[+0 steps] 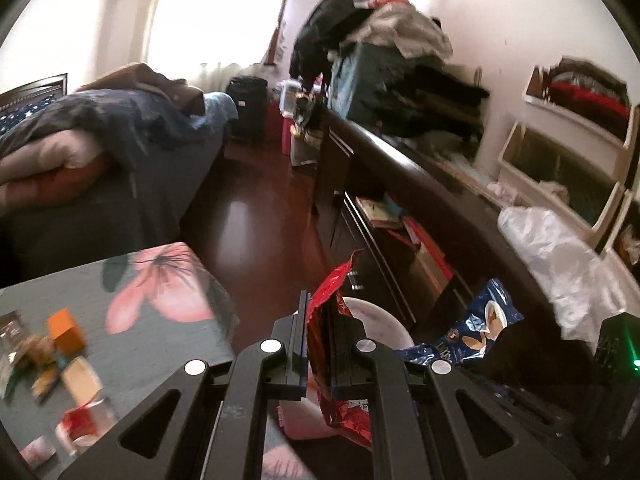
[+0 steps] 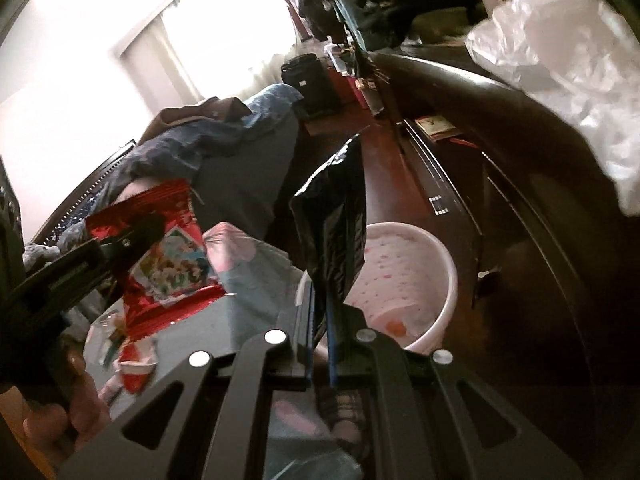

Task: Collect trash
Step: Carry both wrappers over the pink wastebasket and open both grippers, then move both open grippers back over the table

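My left gripper point(image 1: 320, 320) is shut on a red foil snack wrapper point(image 1: 334, 288), which stands up between its fingers. Just beyond it is the white bin with a pink-dotted liner point(image 1: 390, 322). My right gripper point(image 2: 320, 320) is shut on a dark blue snack bag point(image 2: 336, 232), held over the near rim of the bin point(image 2: 452, 280). From the left wrist that bag point(image 1: 480, 328) shows blue with a nut picture. In the right wrist view the left gripper point(image 2: 136, 236) holds the red wrapper point(image 2: 168, 264) above the table.
The flowered table point(image 1: 168, 292) carries an orange box point(image 1: 66, 330), small wrappers and a red-and-white cup point(image 2: 134, 372). A dark dresser point(image 1: 400, 168) with a white plastic bag point(image 1: 560, 264) runs along the right. A bed point(image 1: 120, 140) is at left, with wooden floor point(image 1: 248, 208) between.
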A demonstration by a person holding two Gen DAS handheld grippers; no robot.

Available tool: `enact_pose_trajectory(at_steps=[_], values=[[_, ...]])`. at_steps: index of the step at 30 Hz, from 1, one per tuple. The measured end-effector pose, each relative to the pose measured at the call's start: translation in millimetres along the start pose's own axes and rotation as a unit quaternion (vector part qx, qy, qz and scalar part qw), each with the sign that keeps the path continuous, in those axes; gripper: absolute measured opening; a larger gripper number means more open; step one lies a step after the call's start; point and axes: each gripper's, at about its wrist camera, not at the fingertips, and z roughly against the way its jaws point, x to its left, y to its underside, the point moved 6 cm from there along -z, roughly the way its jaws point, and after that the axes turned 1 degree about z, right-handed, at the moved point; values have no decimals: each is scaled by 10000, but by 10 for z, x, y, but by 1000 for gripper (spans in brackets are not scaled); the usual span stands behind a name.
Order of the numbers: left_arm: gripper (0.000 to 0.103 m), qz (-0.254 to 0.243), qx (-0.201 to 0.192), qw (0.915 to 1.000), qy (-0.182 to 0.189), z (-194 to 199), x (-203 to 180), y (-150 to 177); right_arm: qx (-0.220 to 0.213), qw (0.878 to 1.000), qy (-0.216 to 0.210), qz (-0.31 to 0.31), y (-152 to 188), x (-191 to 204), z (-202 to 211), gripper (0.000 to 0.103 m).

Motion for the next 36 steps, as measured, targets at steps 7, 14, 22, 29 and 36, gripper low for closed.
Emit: enact_pose_trajectory(at_steps=[7, 14, 22, 29, 36], values=[[13, -182, 136, 9997, 29, -598, -157, -33, 256, 9993, 265, 14, -45, -306, -570, 10], [77, 10, -125, 9999, -2, -691, -94, -127, 464, 9976, 514, -60, 59, -509, -881, 23], [85, 230, -351, 9988, -258, -322, 114, -159, 411, 9976, 563, 50, 103, -423, -721, 42], [92, 277, -396, 9934, -1042, 175, 493, 49, 316, 9984, 322, 350, 155, 46, -388, 65], [95, 732, -217, 9762, -2031, 646, 1255, 343, 446, 9957, -108, 802, 311, 672, -160, 84]])
